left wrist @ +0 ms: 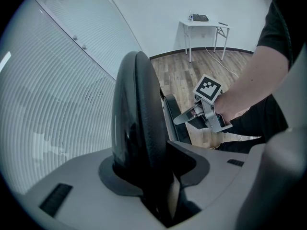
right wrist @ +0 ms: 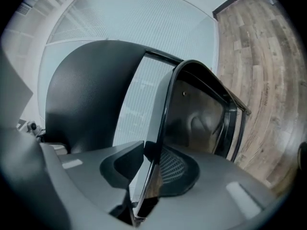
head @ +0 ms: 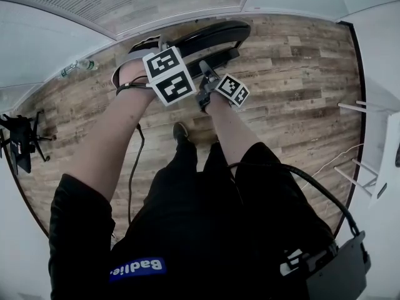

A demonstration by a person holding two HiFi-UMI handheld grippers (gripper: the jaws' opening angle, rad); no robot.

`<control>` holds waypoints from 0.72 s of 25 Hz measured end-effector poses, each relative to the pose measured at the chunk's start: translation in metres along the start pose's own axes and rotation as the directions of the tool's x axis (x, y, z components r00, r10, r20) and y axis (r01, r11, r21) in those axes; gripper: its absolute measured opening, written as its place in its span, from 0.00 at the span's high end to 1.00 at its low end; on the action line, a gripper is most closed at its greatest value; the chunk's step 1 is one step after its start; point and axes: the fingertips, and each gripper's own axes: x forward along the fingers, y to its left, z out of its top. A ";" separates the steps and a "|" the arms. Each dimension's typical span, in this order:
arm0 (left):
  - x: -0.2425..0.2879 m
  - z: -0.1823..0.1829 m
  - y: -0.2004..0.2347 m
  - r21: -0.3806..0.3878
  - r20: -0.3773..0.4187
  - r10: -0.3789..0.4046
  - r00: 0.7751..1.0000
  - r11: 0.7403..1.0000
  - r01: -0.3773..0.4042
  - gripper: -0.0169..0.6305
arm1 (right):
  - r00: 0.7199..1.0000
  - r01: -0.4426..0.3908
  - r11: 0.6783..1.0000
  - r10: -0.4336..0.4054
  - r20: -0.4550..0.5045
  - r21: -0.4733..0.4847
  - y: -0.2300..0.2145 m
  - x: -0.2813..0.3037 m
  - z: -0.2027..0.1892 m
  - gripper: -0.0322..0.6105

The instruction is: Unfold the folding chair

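Observation:
The folded black chair stands on the wood floor in front of me, by the wall. My left gripper points steeply down onto its top. In the left gripper view that gripper is shut on the thick padded backrest. My right gripper reaches in from the right, beside the left one; it also shows in the left gripper view. Seen in its own view, the right gripper is shut on the thin black frame tube at the seat's edge. The backrest rises to the left.
A wall of white blinds is right behind the chair. A white table stands in the far corner. White furniture legs are at my right, a black stand at my left. A cable trails past my feet.

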 end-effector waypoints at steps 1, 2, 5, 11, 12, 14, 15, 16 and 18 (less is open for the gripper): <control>0.000 0.001 0.000 0.000 -0.001 -0.002 1.000 1.000 0.002 0.73 | 1.000 -0.006 1.000 0.006 -0.001 0.004 -0.001 -0.002 0.000 0.82; 0.001 0.001 -0.001 0.000 -0.001 -0.005 1.000 1.000 0.005 0.72 | 1.000 -0.011 1.000 0.011 -0.002 0.009 -0.002 -0.004 0.000 0.82; 0.003 0.003 -0.002 -0.002 -0.002 -0.013 1.000 1.000 0.013 0.73 | 1.000 -0.025 0.999 0.025 -0.004 0.025 -0.007 -0.011 -0.001 0.83; 0.005 0.009 -0.010 -0.003 0.001 -0.026 1.000 1.000 0.026 0.73 | 0.999 -0.044 0.998 0.044 -0.007 0.040 -0.018 -0.033 -0.003 0.83; 0.004 0.010 -0.014 -0.003 0.002 -0.028 1.000 1.000 0.028 0.73 | 0.999 -0.046 0.998 0.046 -0.010 0.042 -0.020 -0.038 -0.005 0.83; 0.000 0.011 -0.023 -0.003 0.005 -0.030 1.000 1.000 0.030 0.73 | 0.999 -0.051 0.998 0.052 -0.018 0.041 -0.022 -0.050 -0.010 0.82; -0.002 0.011 -0.027 -0.003 0.005 -0.031 1.000 1.000 0.031 0.73 | 0.998 -0.055 0.998 0.056 -0.020 0.039 -0.024 -0.056 -0.012 0.82; -0.004 0.012 -0.030 -0.003 0.006 -0.032 0.999 0.999 0.032 0.73 | 0.998 -0.059 0.997 0.060 -0.021 0.039 -0.025 -0.062 -0.014 0.82; -0.005 0.014 -0.036 -0.002 0.006 -0.036 0.999 0.999 0.036 0.73 | 0.997 -0.067 0.997 0.068 -0.018 0.044 -0.029 -0.071 -0.016 0.82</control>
